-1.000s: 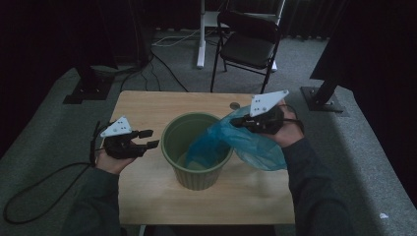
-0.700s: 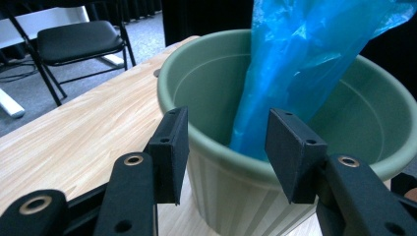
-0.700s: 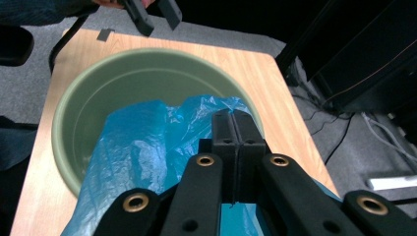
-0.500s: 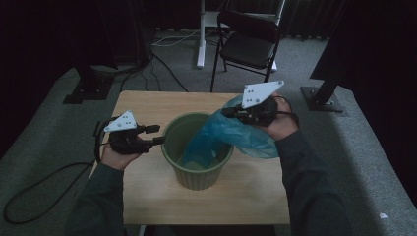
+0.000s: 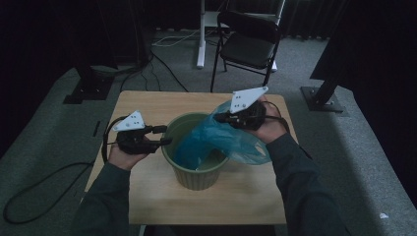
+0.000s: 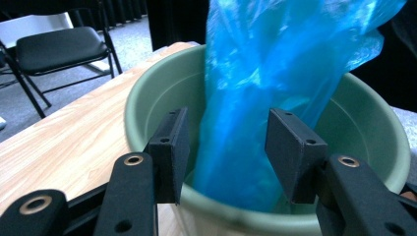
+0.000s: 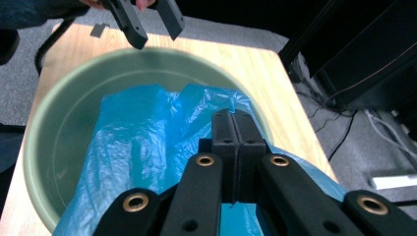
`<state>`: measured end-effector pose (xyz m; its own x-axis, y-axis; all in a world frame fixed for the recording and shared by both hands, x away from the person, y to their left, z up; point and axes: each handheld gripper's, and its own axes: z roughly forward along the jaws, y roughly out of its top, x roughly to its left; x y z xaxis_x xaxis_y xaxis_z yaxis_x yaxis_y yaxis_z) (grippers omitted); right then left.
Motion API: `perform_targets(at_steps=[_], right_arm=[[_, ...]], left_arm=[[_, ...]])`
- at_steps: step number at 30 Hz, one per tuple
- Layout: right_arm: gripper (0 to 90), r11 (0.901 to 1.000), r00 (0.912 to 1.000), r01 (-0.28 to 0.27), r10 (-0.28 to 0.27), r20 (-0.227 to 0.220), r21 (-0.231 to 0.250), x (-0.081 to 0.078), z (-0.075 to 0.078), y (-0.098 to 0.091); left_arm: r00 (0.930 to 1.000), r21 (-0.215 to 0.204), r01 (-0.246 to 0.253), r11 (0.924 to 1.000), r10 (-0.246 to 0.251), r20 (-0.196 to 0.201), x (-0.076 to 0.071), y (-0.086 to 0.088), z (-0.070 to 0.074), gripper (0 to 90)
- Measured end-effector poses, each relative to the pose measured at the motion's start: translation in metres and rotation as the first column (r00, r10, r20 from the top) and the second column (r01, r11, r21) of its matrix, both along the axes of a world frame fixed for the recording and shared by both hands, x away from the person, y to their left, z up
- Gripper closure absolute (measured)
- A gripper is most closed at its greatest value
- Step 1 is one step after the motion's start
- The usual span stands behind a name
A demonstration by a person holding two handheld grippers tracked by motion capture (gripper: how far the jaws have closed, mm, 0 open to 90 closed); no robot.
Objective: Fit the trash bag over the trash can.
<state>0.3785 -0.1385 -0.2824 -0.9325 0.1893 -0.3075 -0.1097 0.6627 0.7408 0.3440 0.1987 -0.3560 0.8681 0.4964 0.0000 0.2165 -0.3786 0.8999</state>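
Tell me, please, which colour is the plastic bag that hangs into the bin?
The bag is bright blue, clearest in the left gripper view.

right gripper (image 5: 220,117) holds blue bag (image 5: 216,142) over green bin (image 5: 194,177); left gripper (image 5: 163,135) beside

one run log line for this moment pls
right tongs: shut on blue plastic bag | left tongs: open by round green plastic bin | bag partly inside

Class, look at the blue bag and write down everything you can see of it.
The blue bag is thin, crinkled, see-through plastic film. The shut right gripper pinches its upper edge and holds it up. From there one part hangs down into the green bin, and the rest spills over the bin's rim on the right gripper's side, above the table. The open left gripper sits at the opposite rim, apart from the bag.
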Motion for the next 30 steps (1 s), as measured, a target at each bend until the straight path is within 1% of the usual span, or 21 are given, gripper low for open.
perform_targets(at_steps=[3, 6, 9, 12, 14, 17, 18, 22, 23, 26, 28, 30], right_arm=[[89.7, 1.0, 0.9997, -0.002, 0.002, -0.025, 0.003, 0.001, -0.008, 0.001], [89.7, 0.9999, 0.9991, -0.011, 0.012, -0.042, 0.008, 0.001, -0.015, 0.003], [89.6, 1.0, 0.9991, -0.003, 0.003, -0.042, -0.004, 0.0, -0.019, 0.005], [89.7, 1.0, 0.9993, 0.008, -0.007, -0.038, 0.006, 0.001, -0.02, 0.008], [89.7, 0.9997, 0.9989, 0.021, -0.02, -0.043, 0.012, 0.002, -0.02, 0.009], [89.7, 0.9993, 0.9984, 0.035, -0.034, -0.044, 0.012, 0.003, -0.021, 0.01], [89.7, 0.9992, 0.9983, 0.038, -0.037, -0.045, 0.012, 0.003, -0.022, 0.01], [89.7, 0.9989, 0.9978, 0.045, -0.044, -0.049, 0.014, 0.003, -0.023, 0.013], [89.7, 0.999, 0.9979, 0.044, -0.043, -0.049, 0.014, 0.003, -0.023, 0.014], [89.7, 0.9986, 0.9975, 0.048, -0.047, -0.053, 0.02, 0.004, -0.024, 0.014], [89.7, 0.9985, 0.9973, 0.047, -0.045, -0.057, 0.029, 0.004, -0.024, 0.015], [89.7, 0.9983, 0.9969, 0.046, -0.044, -0.066, 0.034, 0.003, -0.024, 0.016]], left_arm=[[0.9998, 0.001, 0.02, 0.9998, -0.02, -0.001, 0.001, -0.007, 0.001, 51.4], [0.999, 0.017, 0.044, 0.9989, -0.044, -0.001, 0.002, -0.016, 0.002, 51.2], [0.9972, 0.028, 0.075, 0.9968, -0.075, 0.0, 0.002, -0.025, 0.004, 50.8], [0.9951, 0.036, 0.098, 0.9946, -0.098, 0.01, 0.0, -0.033, 0.007, 49.9], [0.9937, 0.043, 0.11, 0.993, -0.111, 0.016, -0.002, -0.038, 0.009, 49.0], [0.9927, 0.043, 0.117, 0.9922, -0.118, 0.026, -0.004, -0.042, 0.011, 46.9], [0.9924, 0.048, 0.116, 0.9921, -0.118, 0.036, -0.007, -0.046, 0.012, 46.9], [0.9902, 0.06, 0.133, 0.9892, -0.135, 0.034, -0.009, -0.055, 0.015, 45.7], [0.9902, 0.06, 0.134, 0.9891, -0.136, 0.03, -0.009, -0.057, 0.015, 45.8], [0.9902, 0.073, 0.132, 0.9885, -0.135, 0.034, -0.009, -0.064, 0.018, 46.0], [0.9912, 0.084, 0.125, 0.9886, -0.128, 0.033, -0.006, -0.07, 0.02, 48.0], [0.9927, 0.093, 0.111, 0.9895, -0.115, 0.037, -0.004, -0.075, 0.021, 53.8]])
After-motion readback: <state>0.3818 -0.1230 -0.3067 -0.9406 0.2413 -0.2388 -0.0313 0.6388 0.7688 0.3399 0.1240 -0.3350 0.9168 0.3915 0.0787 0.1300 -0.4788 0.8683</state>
